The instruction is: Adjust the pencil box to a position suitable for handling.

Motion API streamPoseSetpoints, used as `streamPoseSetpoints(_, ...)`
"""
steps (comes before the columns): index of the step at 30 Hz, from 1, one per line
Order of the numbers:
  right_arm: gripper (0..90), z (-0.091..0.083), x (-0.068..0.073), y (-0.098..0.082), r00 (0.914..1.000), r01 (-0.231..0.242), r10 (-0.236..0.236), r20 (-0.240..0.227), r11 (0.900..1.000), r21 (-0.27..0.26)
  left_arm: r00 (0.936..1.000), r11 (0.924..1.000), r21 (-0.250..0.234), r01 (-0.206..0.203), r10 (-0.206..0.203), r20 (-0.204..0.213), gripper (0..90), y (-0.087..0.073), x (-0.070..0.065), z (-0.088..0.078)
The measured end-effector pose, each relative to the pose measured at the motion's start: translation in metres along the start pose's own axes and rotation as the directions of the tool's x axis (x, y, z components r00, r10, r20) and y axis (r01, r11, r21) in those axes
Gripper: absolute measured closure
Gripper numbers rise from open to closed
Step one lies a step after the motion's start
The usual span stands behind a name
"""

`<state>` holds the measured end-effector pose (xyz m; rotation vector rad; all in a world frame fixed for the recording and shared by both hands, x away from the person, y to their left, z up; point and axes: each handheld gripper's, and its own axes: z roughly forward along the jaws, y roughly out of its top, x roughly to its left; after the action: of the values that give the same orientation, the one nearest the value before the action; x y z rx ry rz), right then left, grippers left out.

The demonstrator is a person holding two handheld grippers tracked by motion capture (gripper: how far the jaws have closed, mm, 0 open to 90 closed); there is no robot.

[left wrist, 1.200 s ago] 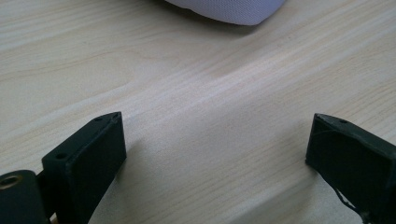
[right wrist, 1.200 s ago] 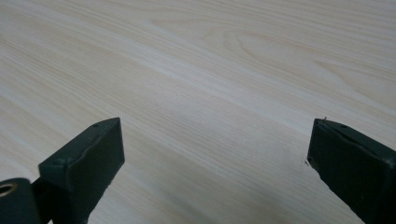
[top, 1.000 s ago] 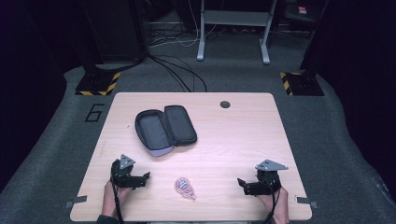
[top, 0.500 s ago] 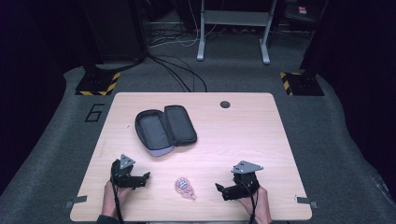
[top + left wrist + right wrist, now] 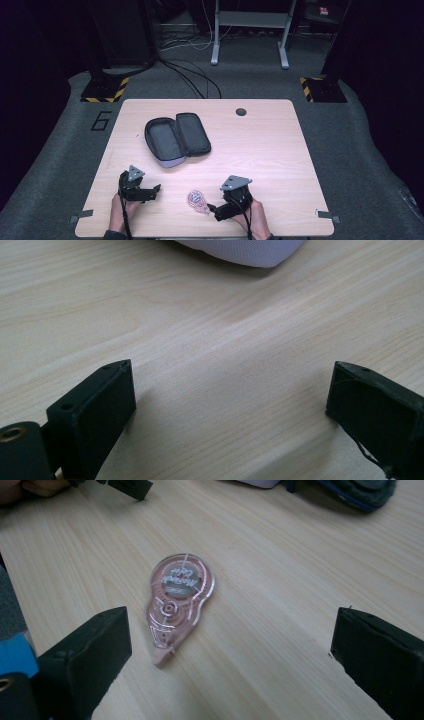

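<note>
A pink, see-through correction tape dispenser (image 5: 197, 200) (image 5: 177, 600) lies flat near the table's front edge. My right gripper (image 5: 214, 210) (image 5: 230, 645) is just to its right, low over the wood, and stands open. In the right gripper view the dispenser lies ahead between the jaws, closer to the left one and untouched. My left gripper (image 5: 155, 190) (image 5: 230, 395) rests open on the table to the dispenser's left, with bare wood between its jaws. An open dark zip pouch (image 5: 177, 140) lies farther back; its pale edge (image 5: 245, 250) shows in the left gripper view.
The wooden table (image 5: 270, 150) has a round cable hole (image 5: 241, 111) at its back edge. Grey carpet, cables and stand feet lie beyond it. The table's right half is bare wood.
My right gripper has moved left along the front of the table, up to the correction tape dispenser. The left gripper, the pouch and the dispenser have stayed put.
</note>
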<state>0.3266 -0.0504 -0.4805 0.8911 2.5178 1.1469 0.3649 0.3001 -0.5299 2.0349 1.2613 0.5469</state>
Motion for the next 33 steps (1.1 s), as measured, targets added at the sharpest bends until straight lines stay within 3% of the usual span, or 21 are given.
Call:
streamPoseSetpoints(8,2.0,0.030,0.018,0.008,0.9981,0.054,-0.054,-0.031,0.998,0.016,1.0000,1.0000,-0.001,-0.001,0.001,0.002,6.0,0.000,0.000,0.000)
streamPoseSetpoints(12,8.4,0.043,0.025,0.005,0.9981,0.052,-0.050,-0.037,0.997,0.051,1.0000,1.0000,-0.007,-0.007,0.007,0.000,6.2,0.000,0.000,0.000)
streamPoseSetpoints(18,19.3,0.058,0.029,0.007,0.9982,0.058,-0.057,-0.018,0.997,0.058,0.9998,0.9998,-0.002,-0.020,0.020,-0.001,6.7,0.000,0.000,0.000)
streamPoseSetpoints(20,22.2,0.062,0.029,0.007,0.9972,0.074,-0.074,-0.005,0.995,0.059,0.9998,0.9998,-0.002,-0.020,0.020,0.000,6.7,0.000,0.001,0.000)
streamPoseSetpoints(22,25.4,0.066,0.033,0.006,0.9991,0.042,-0.042,-0.005,0.996,0.075,0.9998,0.9998,-0.002,-0.020,0.020,0.001,6.8,0.000,0.001,0.000)
streamPoseSetpoints(23,26.5,0.067,0.032,0.005,0.9986,0.054,-0.054,-0.002,0.995,0.083,0.9998,0.9998,-0.002,-0.020,0.020,0.001,6.7,0.000,0.001,0.000)
streamPoseSetpoints(31,48.5,0.064,0.031,0.006,0.9980,0.061,-0.060,-0.020,0.994,0.093,0.9998,0.9998,-0.002,-0.020,0.020,0.001,7.0,0.000,0.000,0.000)
streamPoseSetpoints(33,48.9,0.064,0.030,0.006,0.9978,0.066,-0.064,-0.019,0.994,0.091,0.9998,0.9998,-0.005,-0.018,0.018,0.002,7.0,0.000,0.000,0.000)
